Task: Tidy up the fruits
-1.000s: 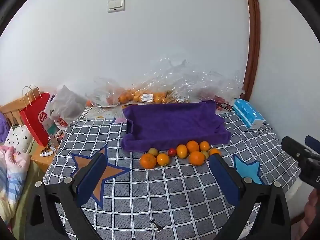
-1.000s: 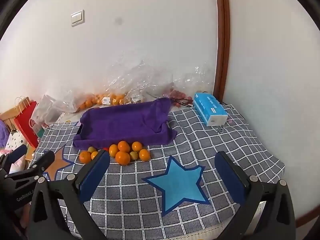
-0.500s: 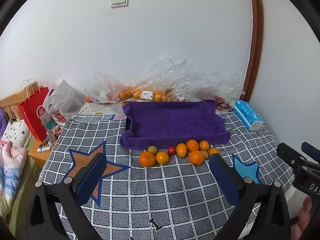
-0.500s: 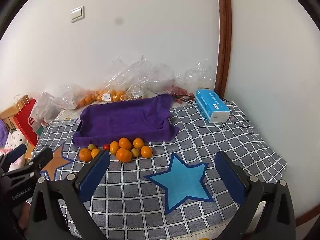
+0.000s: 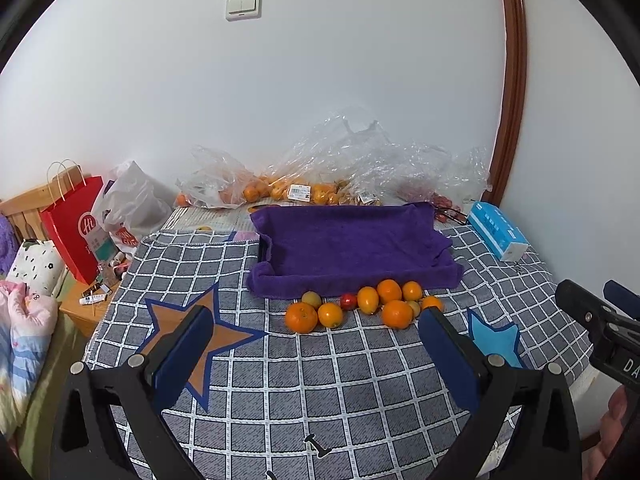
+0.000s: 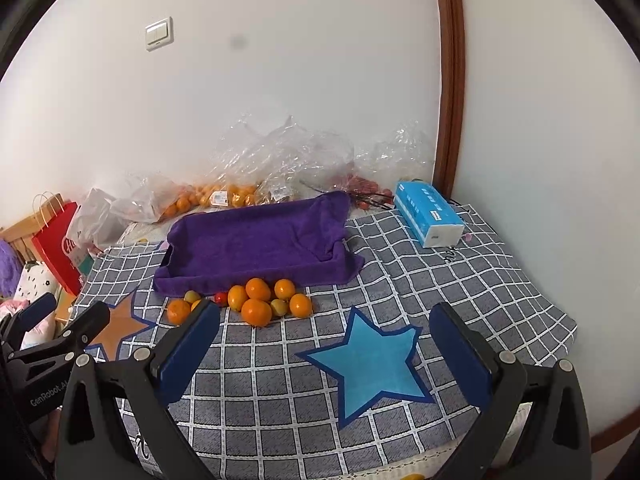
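Bed (image 5: 360, 392) covered by grey checked blanket (image 6: 460, 292) with white grid lines, an orange star (image 5: 192, 320) at left and a blue star (image 6: 372, 364) at right. Purple towel (image 5: 348, 244) draped over a tray toward the far side. Cluster of loose oranges (image 5: 394, 312) plus a small red fruit (image 5: 348, 301) just beside the towel's near edge. Blue tissue pack (image 6: 428, 218) at far right. Clear plastic bags (image 5: 360, 164) holding more oranges along the far wall. White plastic bag (image 5: 128, 208) at far left corner.
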The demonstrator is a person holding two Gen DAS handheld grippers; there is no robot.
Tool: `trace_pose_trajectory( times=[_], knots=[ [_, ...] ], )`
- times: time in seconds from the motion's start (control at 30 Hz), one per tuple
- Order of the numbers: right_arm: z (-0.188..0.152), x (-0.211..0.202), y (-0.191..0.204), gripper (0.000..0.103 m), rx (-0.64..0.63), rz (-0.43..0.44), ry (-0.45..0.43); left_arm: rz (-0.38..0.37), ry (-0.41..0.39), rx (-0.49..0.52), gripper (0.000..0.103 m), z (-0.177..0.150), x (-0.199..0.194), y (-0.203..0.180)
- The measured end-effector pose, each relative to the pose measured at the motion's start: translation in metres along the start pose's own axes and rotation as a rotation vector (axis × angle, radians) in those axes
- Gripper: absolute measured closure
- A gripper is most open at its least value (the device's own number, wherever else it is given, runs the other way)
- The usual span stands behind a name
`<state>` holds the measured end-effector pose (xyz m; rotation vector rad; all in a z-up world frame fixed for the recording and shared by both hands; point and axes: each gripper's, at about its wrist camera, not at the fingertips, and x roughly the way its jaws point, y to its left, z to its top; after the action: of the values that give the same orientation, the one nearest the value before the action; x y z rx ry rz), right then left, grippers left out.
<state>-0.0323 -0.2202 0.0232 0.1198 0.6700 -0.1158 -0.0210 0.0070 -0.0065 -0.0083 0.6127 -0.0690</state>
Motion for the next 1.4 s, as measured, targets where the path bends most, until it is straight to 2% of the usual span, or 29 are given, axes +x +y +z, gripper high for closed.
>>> trace_pose_trajectory(
  times=[0.33,0.47,0.8,1.2,1.4],
  knots=[
    [0.007,-0.005,0.007,0.0,-0.005,0.018,-0.016,0.026,0.0,-0.008,0.0,0.003,-0.004,0.01],
    [0.006,-0.004,0.012,0.0,-0.018,0.023,-0.006,0.02,0.011,-0.041,0.0,0.006,0.0,0.018],
    [0.005,-0.005,0.019,0.0,-0.037,0.033,0.011,0.022,0.038,-0.037,0.0,0.004,0.007,0.023],
    [0.002,-0.002,0.018,0.0,-0.027,0.036,0.035,-0.009,0.03,-0.052,0.0,0.001,0.008,0.023],
    [-0.002,-0.003,0.017,0.0,-0.017,0.058,0.015,-0.017,0.018,-0.06,0.0,0.001,0.004,0.024]
  ],
)
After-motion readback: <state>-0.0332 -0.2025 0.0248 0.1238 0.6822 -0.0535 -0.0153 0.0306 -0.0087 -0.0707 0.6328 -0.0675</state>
